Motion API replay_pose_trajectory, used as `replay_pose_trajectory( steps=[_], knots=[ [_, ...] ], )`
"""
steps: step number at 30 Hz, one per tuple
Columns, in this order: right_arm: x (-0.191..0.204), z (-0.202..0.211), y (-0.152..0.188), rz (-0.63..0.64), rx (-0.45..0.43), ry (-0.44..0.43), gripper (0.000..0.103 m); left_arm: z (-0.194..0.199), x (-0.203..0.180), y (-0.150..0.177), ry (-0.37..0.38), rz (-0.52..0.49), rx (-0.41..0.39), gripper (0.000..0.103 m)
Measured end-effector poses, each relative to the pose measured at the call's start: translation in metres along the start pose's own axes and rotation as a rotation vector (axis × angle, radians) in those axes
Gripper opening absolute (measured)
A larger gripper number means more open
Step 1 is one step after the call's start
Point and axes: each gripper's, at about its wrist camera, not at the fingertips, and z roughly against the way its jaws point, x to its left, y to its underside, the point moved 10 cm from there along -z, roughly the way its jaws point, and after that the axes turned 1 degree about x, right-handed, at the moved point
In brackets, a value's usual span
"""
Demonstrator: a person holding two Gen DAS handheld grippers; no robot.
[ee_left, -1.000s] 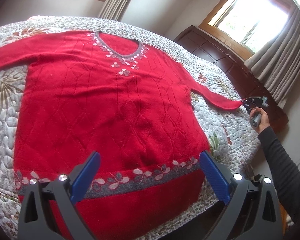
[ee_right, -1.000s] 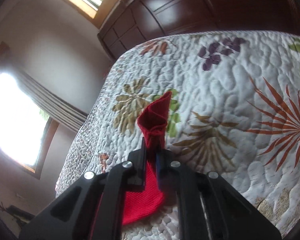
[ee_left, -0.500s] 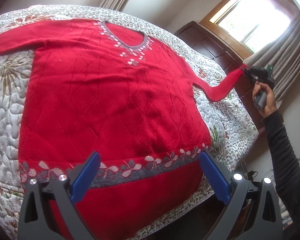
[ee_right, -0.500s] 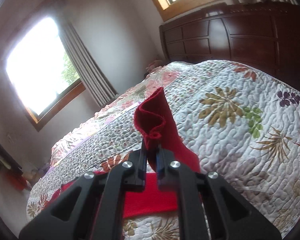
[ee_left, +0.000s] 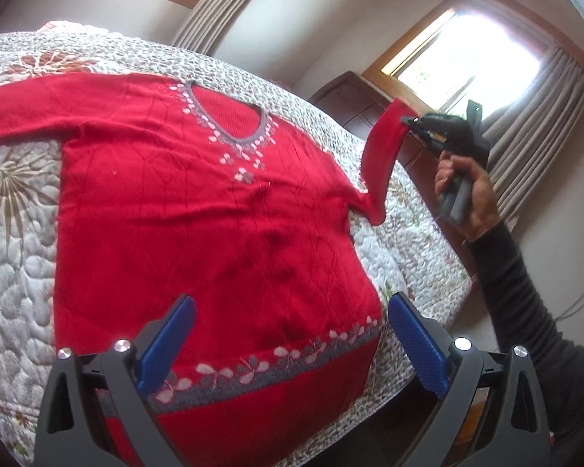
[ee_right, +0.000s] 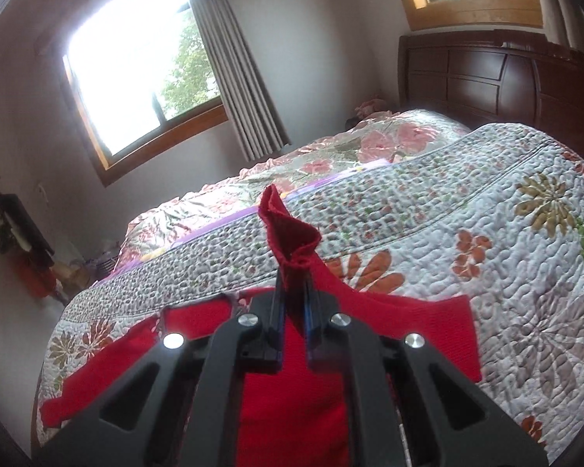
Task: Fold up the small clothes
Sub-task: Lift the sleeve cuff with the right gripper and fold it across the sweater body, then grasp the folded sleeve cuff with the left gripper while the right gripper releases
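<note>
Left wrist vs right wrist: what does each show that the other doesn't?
Left wrist only: the sweater's patterned neckline, hem band, open left tongs, the hand holding the right tool.

Right wrist only: the cuff pinched in the right tongs close up, a dark headboard.

Both: red sweater, floral quilt, curtained windows.

No readable text, label, brand or number anywhere. Only knitted flower motifs on the red sweater [ee_left: 214, 210] and printed blooms on the quilt [ee_right: 506, 241].
</note>
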Motion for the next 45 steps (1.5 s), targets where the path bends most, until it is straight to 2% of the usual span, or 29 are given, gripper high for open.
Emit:
replay_pose_trajectory(
  steps=[4, 9, 13, 16, 19, 20, 21, 23, 29, 32, 34, 40, 42, 44, 45],
  knots=[
    [0.040, -0.036, 0.038, 0.052, 0.068, -0.006, 0.006, -0.002, 0.008, -0.025, 0.091, 0.084, 0.007, 0.099],
    [0.077, -0.088, 0.100, 0.140, 0.173, 0.032, 0.006, -0.013, 0.011, -0.065, 0.174, 0.103, -0.015, 0.099],
    [0.086, -0.118, 0.148, 0.195, 0.252, 0.068, 0.006, -0.035, 0.011, -0.097, 0.236, 0.131, 0.006, 0.099],
    [0.086, -0.127, 0.167, 0.215, 0.281, 0.080, 0.006, -0.056, 0.007, -0.121, 0.267, 0.143, 0.027, 0.099],
    [0.090, -0.124, 0.175, 0.231, 0.297, 0.044, 0.020, -0.085, 0.007, -0.141, 0.286, 0.177, 0.061, 0.099],
    [0.092, -0.119, 0.178, 0.241, 0.300, 0.023, 0.026, -0.096, 0.008, -0.147, 0.290, 0.194, 0.074, 0.099],
    [0.094, -0.113, 0.180, 0.244, 0.302, 0.007, 0.040, -0.106, 0.010, -0.150, 0.293, 0.213, 0.086, 0.099],
    [0.094, -0.095, 0.184, 0.228, 0.294, -0.031, 0.046, -0.134, 0.015, -0.156, 0.286, 0.255, 0.126, 0.099],
    [0.067, 0.001, 0.226, 0.081, 0.273, -0.206, 0.046, -0.217, 0.029, -0.162, 0.201, 0.320, 0.220, 0.099],
    [0.048, 0.045, 0.260, 0.035, 0.269, -0.237, 0.046, -0.249, 0.034, -0.156, 0.143, 0.311, 0.290, 0.099],
    [0.036, 0.069, 0.285, -0.002, 0.284, -0.258, 0.048, -0.259, 0.032, -0.157, 0.095, 0.264, 0.302, 0.099],
    [0.016, 0.107, 0.345, -0.164, 0.368, -0.320, 0.050, -0.269, 0.026, -0.157, 0.050, 0.238, 0.321, 0.097],
    [0.019, 0.117, 0.358, -0.200, 0.384, -0.349, 0.050, -0.268, 0.029, -0.154, 0.020, 0.220, 0.329, 0.085],
    [0.024, 0.127, 0.365, -0.212, 0.386, -0.368, 0.050, -0.270, 0.033, -0.153, -0.026, 0.203, 0.353, 0.031],
    [0.027, 0.133, 0.367, -0.211, 0.385, -0.380, 0.051, -0.270, 0.036, -0.151, -0.050, 0.197, 0.360, 0.021]
  ],
)
